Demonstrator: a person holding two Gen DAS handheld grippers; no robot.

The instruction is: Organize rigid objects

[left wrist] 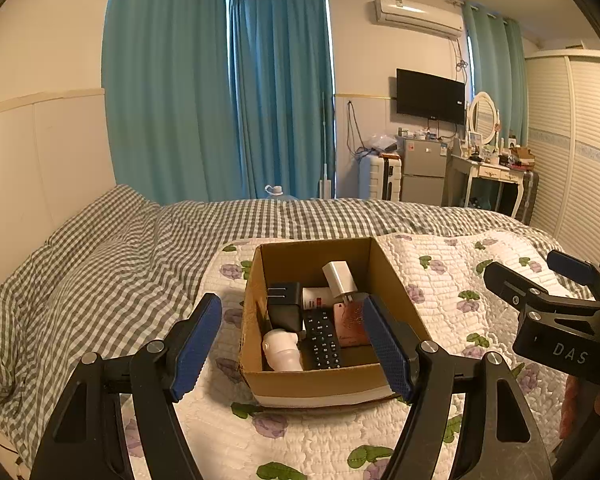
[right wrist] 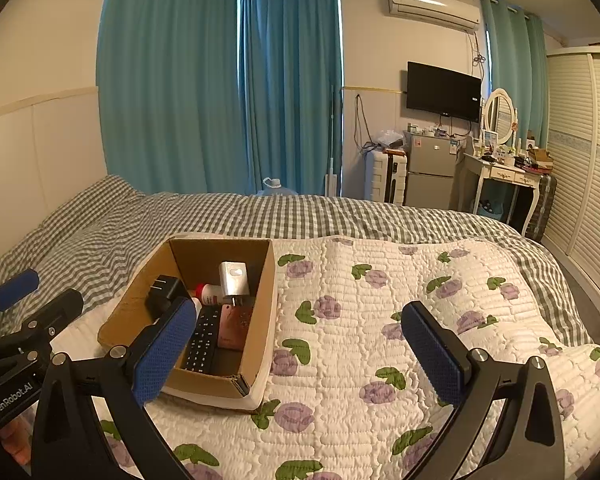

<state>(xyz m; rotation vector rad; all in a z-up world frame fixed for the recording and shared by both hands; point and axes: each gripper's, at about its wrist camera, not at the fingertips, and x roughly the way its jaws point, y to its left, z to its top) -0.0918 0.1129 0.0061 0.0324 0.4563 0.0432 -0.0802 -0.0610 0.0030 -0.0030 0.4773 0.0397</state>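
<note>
I see the cardboard box (left wrist: 324,384) sitting on the floral quilt (right wrist: 380,300) toward the quilt's left edge, where the quilt meets the gingham bedspread (left wrist: 100,260). Inside it, a black remote control (left wrist: 322,338) lies flat along the middle. A black power adapter (left wrist: 284,306) stands at the box's left wall, with a white bottle (left wrist: 282,350) lying just in front of it at the near-left corner. A white charger (left wrist: 340,278) leans upright toward the far right corner, and a second white bottle with a red label (left wrist: 315,298) lies beneath it. A pink card-like box (left wrist: 350,324) rests beside the remote on the right.

My left gripper (left wrist: 292,344) hovers just short of the box's near wall, its blue-padded fingers (left wrist: 196,344) spread wide and holding nothing. My right gripper (right wrist: 300,354) hangs over the quilt to the right of the box, fingers (right wrist: 432,354) likewise wide apart and empty; its left pad overlaps the box's near-left corner in that view.
</note>
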